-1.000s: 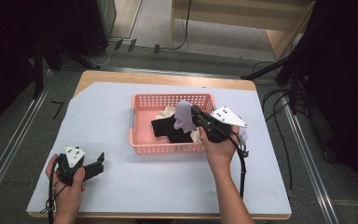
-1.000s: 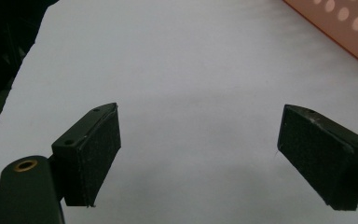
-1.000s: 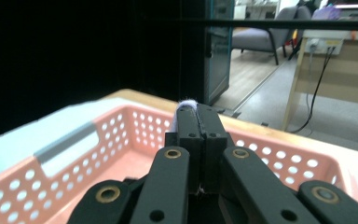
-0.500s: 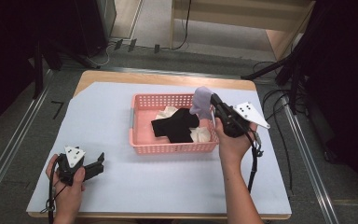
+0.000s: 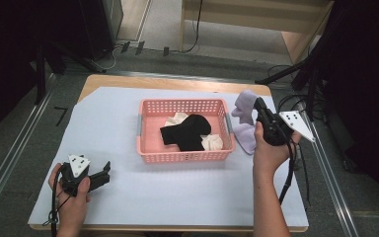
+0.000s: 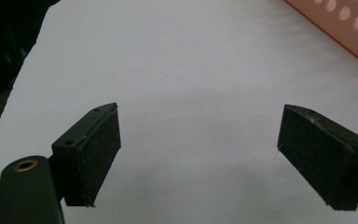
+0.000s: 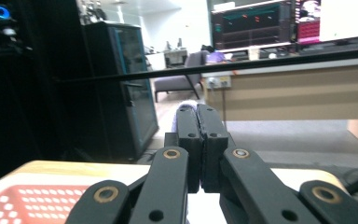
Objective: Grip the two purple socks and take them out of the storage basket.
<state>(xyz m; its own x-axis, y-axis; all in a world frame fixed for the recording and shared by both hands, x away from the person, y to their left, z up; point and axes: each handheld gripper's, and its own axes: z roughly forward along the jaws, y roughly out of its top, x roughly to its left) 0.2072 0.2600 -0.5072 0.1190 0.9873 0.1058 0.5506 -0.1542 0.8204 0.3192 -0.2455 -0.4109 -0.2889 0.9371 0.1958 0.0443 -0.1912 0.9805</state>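
My right tool sits right of centre in the high view, its jaws pressed together on a lavender sock that hangs from them just outside the right wall of the pink basket. The sock's lower end seems to rest on the surface, touching or nearly touching the basket's side; I cannot tell which. My left tool rests at the lower left of the frame, jaws spread wide with nothing between them.

The risk I see is the grip. In the right gripper view the tool has only a sliver of lavender showing above the closed pads, so I judge the hold is on a thin edge of cloth. A quick swing could let it slip out. The trailing end could also catch on the basket rim and tug free.

The high view gives me the layout: 1 black sock and 2 pale ones lying in the basket. The right gripper view gives the closed jaws up close, plus a corner of the basket at lower left. The left gripper view confirms the open pads over bare surface, with the basket's edge at the upper right.
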